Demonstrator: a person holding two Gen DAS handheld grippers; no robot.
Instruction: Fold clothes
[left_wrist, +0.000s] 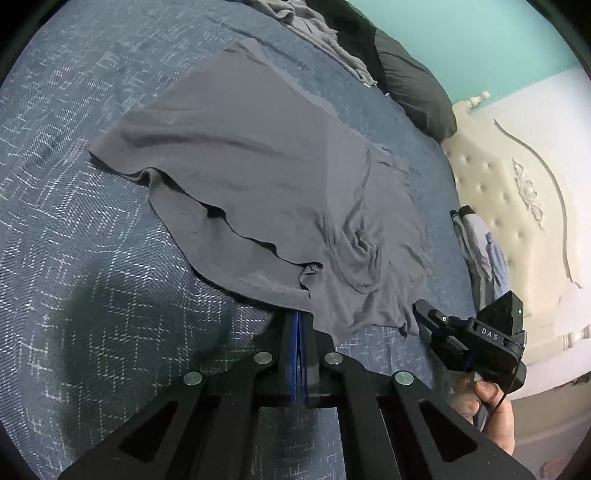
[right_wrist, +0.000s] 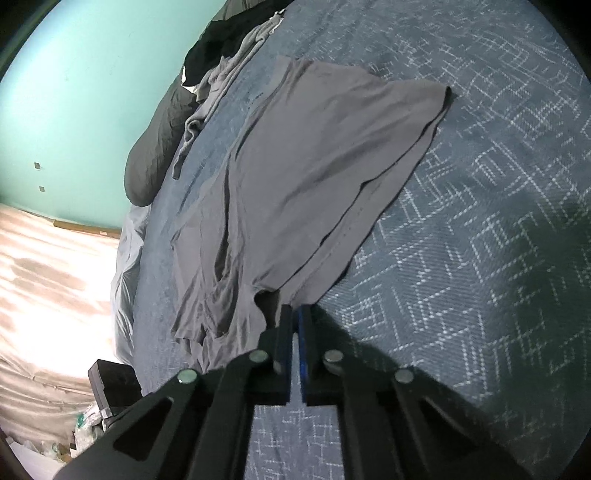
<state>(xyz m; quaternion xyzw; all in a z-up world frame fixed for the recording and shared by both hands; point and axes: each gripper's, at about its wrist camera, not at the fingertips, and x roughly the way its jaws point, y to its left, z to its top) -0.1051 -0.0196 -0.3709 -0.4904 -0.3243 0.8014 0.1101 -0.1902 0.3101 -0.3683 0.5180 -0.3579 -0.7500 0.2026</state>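
We worked over a wide blue bedspread with a white broken-line pattern (left_wrist: 92, 258), which filled most of both views, with a cream tufted headboard (left_wrist: 491, 192) at its far side in the left wrist view. On the bedspread lay the grey short-sleeved cotton T-shirt (left_wrist: 258, 177), spread mostly flat with one side folded over itself and its near hem rumpled. Beyond it sat a dark quilted pillow (left_wrist: 410, 85) and a crumpled pile of grey clothes (left_wrist: 314, 26) against the turquoise wall (right_wrist: 74, 92). Our left gripper (left_wrist: 300, 317) had its blue-padded jaws pressed together on the near hem of the T-shirt, pinching the fabric edge. Our right gripper (right_wrist: 294, 314) met the hem at another corner; its jaws were nearly together with a narrow gap, cloth lying at their tips, and we could not tell whether it truly gripped the fabric.
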